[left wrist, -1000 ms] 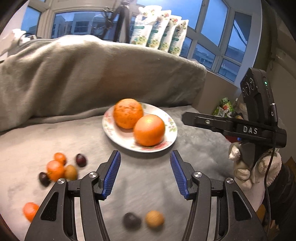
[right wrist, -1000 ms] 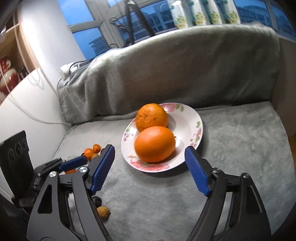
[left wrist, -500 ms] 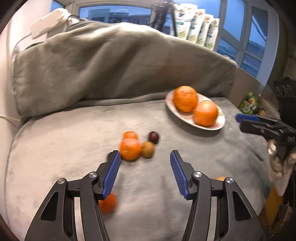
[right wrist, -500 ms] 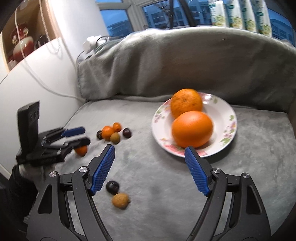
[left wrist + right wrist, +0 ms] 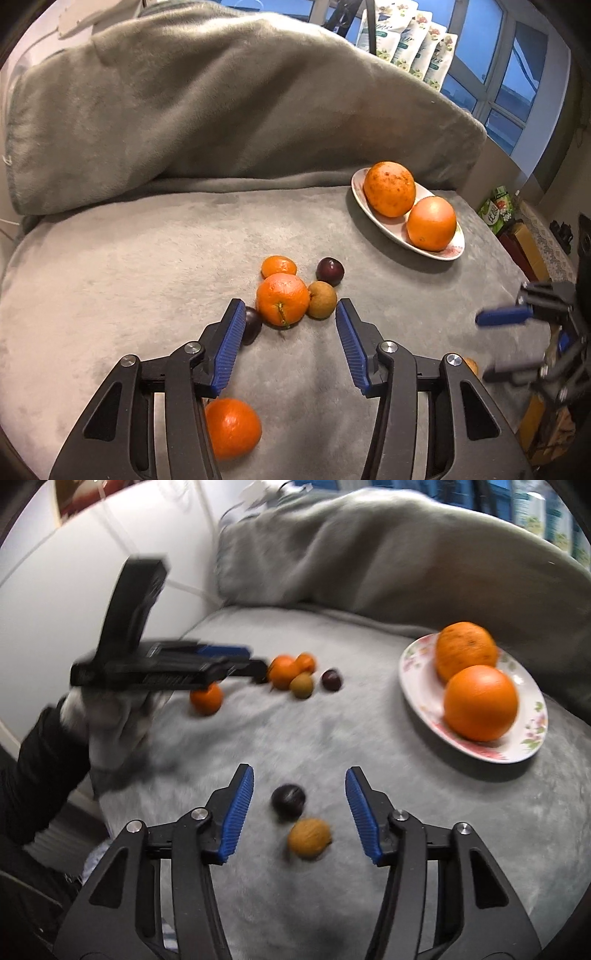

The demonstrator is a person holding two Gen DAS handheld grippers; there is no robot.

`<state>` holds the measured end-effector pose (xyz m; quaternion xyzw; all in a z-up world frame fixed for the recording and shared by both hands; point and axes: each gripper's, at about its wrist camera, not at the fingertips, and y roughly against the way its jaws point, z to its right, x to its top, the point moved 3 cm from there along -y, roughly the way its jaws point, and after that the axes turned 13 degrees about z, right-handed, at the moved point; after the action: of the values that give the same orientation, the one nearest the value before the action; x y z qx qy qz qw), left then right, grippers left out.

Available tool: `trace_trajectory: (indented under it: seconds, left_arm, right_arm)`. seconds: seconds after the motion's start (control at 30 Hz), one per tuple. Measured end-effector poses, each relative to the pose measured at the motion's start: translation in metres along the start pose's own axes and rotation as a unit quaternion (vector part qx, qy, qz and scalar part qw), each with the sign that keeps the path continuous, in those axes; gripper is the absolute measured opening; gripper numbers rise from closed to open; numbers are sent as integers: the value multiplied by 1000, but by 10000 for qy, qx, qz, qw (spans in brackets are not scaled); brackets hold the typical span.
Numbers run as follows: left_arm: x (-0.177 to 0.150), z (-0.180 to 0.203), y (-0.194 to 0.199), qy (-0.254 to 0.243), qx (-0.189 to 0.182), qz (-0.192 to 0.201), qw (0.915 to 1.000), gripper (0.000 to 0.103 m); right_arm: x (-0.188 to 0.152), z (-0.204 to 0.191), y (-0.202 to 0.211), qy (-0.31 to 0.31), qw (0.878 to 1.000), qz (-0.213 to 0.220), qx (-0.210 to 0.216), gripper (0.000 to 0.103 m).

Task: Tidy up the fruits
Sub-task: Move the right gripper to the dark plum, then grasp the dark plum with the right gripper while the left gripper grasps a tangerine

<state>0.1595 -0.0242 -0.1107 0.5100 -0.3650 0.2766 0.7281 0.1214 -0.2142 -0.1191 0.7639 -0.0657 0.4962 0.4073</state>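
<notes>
Left wrist view:
- The left gripper point(image 5: 290, 332), black with blue ribbed pads, hangs over a grey plush blanket point(image 5: 129, 280); its jaws are closing but grasp nothing, with bare blanket between the pads.
- Just ahead of the fingertips sits a cluster of small fruit: a medium round tangerine point(image 5: 282, 299), a smaller tangerine point(image 5: 279, 266) behind it, a tan round longan-like fruit point(image 5: 322, 299) touching its right side, and a dark purple plum-like fruit point(image 5: 330, 271) just beyond.
- Another dark fruit point(image 5: 253, 325) lies against the left pad, partly hidden by it.
- A lone orange tangerine point(image 5: 232, 428) lies beneath the left finger, close to the camera.
- A white floral plate point(image 5: 448, 253) with two large oranges point(image 5: 389, 188) stands well apart at the right, near the blanket's right edge.
- Open blanket spreads to the left; a draped grey backrest point(image 5: 221, 103) walls off the far side.
- The right gripper point(image 5: 506, 341) shows blurred at the right edge.

Right wrist view:
- The right gripper point(image 5: 299, 808) has closing jaws that press on nothing; a dark round fruit point(image 5: 288, 799) and a tan wrinkled walnut-like fruit point(image 5: 309, 838) lie on the blanket between the pads, untouched.
- The floral plate point(image 5: 517, 753) stands to the right, apart.
- The left gripper point(image 5: 255, 664), held by a white-gloved hand point(image 5: 107, 731), blocks the left side, reaching the fruit cluster.
- A white wall point(image 5: 74, 590) bounds the left.
</notes>
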Motion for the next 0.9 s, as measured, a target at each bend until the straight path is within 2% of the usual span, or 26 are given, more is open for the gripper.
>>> trace_trajectory:
  seconds: [0.27,0.47,0.67,0.73,0.9]
  left_arm:
    - [1,-1,-16,-32,-14,-103,9999,49]
    - [3,-4,-22,-83,21,-156,9998,49]
    - [5,-4,-26,-179,6,-216,9996,49]
    - [5,-2,-28,-290,29,-249,9993,47]
    - [5,0,-32,-495,88,-269,9984,35]
  right_arm:
    - [-12,-11,-20,374,9983,-453,48,45]
    - [-15,-14,-26,430,9973,-594,85,44]
    - [-19,-14,-34,548,9958,-729,53,38]
    - [-20,-15,-37,579,9953,-776,50,35]
    - [-17,-16,-38,574,9952,-781,116,28]
